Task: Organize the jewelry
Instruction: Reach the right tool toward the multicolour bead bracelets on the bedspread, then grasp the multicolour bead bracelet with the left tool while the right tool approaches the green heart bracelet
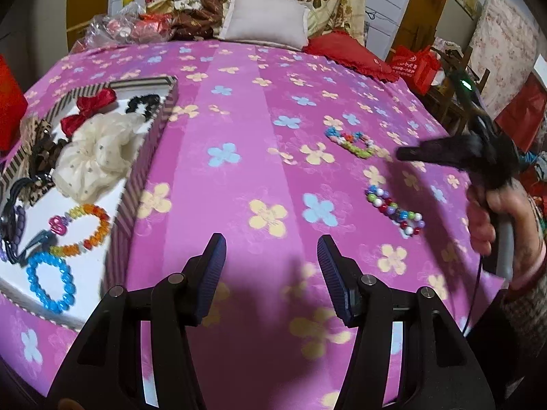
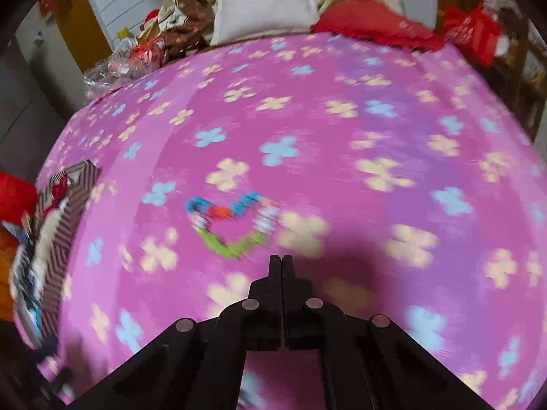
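Note:
A striped box (image 1: 150,143) lies at the left on the pink flowered bedspread (image 1: 246,130). It holds a cream scrunchie (image 1: 95,157), a red bow (image 1: 90,107), an orange bead bracelet (image 1: 87,229), a blue bead bracelet (image 1: 49,282) and other hair ties. A colourful flower bracelet (image 1: 350,141) and a round-bead bracelet (image 1: 395,212) lie on the bedspread at the right. My left gripper (image 1: 271,256) is open and empty. My right gripper (image 2: 280,259) is shut and empty, just short of the flower bracelet (image 2: 229,225); it also shows in the left wrist view (image 1: 403,153). The box shows blurred at the left of the right wrist view (image 2: 65,205).
A grey pillow (image 1: 266,17), a red cushion (image 1: 348,51), floral bedding and plastic bags (image 1: 112,29) lie at the head of the bed. Red bags (image 1: 417,65) and furniture stand to the right. A red object (image 1: 10,106) sits at the far left.

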Motion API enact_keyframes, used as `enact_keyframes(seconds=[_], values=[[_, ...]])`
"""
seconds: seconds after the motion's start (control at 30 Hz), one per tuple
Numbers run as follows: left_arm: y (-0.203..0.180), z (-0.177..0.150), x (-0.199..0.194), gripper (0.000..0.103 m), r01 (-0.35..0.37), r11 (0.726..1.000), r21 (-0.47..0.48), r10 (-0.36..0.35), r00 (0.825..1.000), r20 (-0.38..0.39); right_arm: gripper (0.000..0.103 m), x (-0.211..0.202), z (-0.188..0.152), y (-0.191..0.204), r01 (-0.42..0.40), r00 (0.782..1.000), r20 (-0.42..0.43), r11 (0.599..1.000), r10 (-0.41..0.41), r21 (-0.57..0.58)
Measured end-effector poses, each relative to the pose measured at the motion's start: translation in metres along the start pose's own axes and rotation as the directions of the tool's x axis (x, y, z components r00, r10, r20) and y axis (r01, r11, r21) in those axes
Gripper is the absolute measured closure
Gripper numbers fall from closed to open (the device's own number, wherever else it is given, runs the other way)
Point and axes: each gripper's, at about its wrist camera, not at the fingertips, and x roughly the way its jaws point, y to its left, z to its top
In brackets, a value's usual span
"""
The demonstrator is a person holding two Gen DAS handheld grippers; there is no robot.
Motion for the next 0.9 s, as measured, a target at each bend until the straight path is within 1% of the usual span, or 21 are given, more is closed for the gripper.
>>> enact_keyframes(seconds=[0.03,0.13,0.23,0.27,0.3,0.33,0.37,0.43,0.57,0.6,0.7,0.73,0.77,0.8,0.83,0.9], values=[[-0.005,0.001,0.0,0.048,0.001,1.0,0.003,-0.001,1.0,-0.008,0.103,-0.007,-0.009,-0.007,0.01,1.0,0.016,1.0,-0.01,-0.012],[-0.022,0.008,0.006,0.048,0.014,1.0,0.012,-0.013,0.999,-0.045,0.102,-0.019,-0.029,-0.022,0.006,0.999,0.046,1.0,-0.005,-0.024],[-0.043,0.016,0.019,0.048,0.05,0.999,0.016,-0.048,0.994,-0.102,0.093,-0.024,-0.043,-0.039,-0.039,0.996,0.084,0.999,0.038,0.01],[-0.052,0.02,0.024,0.048,0.066,0.998,0.018,-0.063,0.991,-0.121,0.078,-0.024,-0.045,-0.046,-0.063,0.994,0.097,0.997,0.059,0.036],[-0.062,0.024,0.03,0.048,0.083,0.996,0.024,-0.079,0.987,-0.14,0.06,-0.025,-0.046,-0.052,-0.084,0.991,0.109,0.995,0.078,0.059],[-0.07,0.027,0.035,0.048,0.095,0.995,0.026,-0.089,0.984,-0.155,0.054,-0.026,-0.046,-0.058,-0.11,0.987,0.124,0.99,0.099,0.085],[-0.08,0.031,0.042,0.048,0.11,0.994,0.024,-0.105,0.979,-0.172,0.052,-0.027,-0.045,-0.06,-0.124,0.985,0.132,0.987,0.11,0.102],[-0.094,0.037,0.054,0.048,0.143,0.99,0.012,-0.138,0.971,-0.196,0.052,-0.029,-0.044,-0.068,-0.15,0.981,0.139,0.981,0.133,0.123],[-0.12,0.045,0.082,0.048,0.21,0.978,-0.018,-0.207,0.941,-0.268,0.052,-0.033,-0.044,-0.078,-0.163,0.979,0.148,0.974,0.14,0.16],[-0.126,0.046,0.087,0.048,0.212,0.977,-0.019,-0.209,0.937,-0.279,0.052,-0.034,-0.044,-0.08,-0.168,0.978,0.149,0.971,0.144,0.168],[-0.137,0.047,0.099,0.048,0.195,0.981,-0.018,-0.191,0.937,-0.292,0.052,-0.035,-0.042,-0.083,-0.193,0.974,0.154,0.965,0.167,0.176],[-0.139,0.047,0.103,0.051,0.178,0.984,-0.014,-0.174,0.938,-0.3,0.052,-0.037,-0.042,-0.082,-0.198,0.972,0.16,0.965,0.171,0.174],[-0.139,0.047,0.105,0.069,0.165,0.986,-0.013,-0.161,0.939,-0.305,0.052,-0.038,-0.042,-0.081,-0.197,0.972,0.164,0.966,0.17,0.167],[-0.139,0.046,0.109,0.08,0.154,0.988,-0.015,-0.151,0.936,-0.319,0.052,-0.038,-0.042,-0.08,-0.194,0.972,0.166,0.968,0.167,0.161],[-0.137,0.046,0.111,0.094,0.141,0.99,-0.02,-0.139,0.933,-0.331,0.052,-0.038,-0.042,-0.08,-0.191,0.972,0.165,0.969,0.165,0.158],[-0.132,0.047,0.107,0.094,0.118,0.993,-0.021,-0.118,0.941,-0.319,0.052,-0.035,-0.043,-0.08,-0.198,0.973,0.155,0.967,0.174,0.161]])
